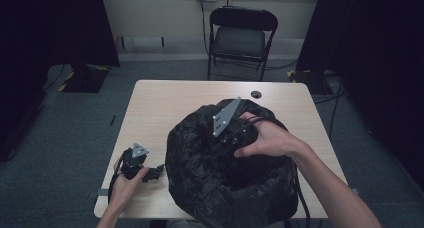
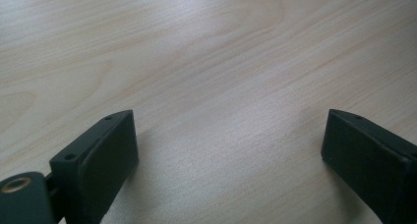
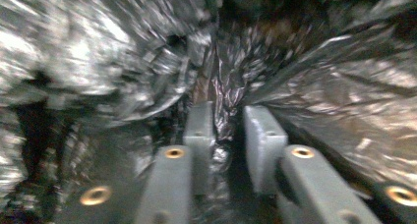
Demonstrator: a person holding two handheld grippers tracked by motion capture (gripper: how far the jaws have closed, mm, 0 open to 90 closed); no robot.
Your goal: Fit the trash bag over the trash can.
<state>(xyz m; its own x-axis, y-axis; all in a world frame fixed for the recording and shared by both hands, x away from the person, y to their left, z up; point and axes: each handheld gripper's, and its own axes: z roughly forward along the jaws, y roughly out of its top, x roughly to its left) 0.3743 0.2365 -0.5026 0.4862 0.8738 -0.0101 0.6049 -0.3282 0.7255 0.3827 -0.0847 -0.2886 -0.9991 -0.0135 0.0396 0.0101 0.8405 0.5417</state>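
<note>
The bag (image 1: 225,178) is glossy black with crinkled silver-grey highlights. The table (image 1: 160,108) is pale beige with a light wood-grain pattern. The left gripper (image 1: 150,174), at 8 o'clock from the bag, is black with a grey plate; the right gripper (image 1: 227,138) is likewise black with a grey plate and brass-coloured screw inserts. At 12 o'clock, the chair (image 1: 242,38) is black with a grey seat. The floor (image 1: 75,133) is dark grey.

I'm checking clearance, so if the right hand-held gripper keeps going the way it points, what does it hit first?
The black plastic bag. The right hand-held gripper points into its folds, with a pleat of film already pinched between the nearly closed jaws. What lies behind the film cannot be told.
</note>
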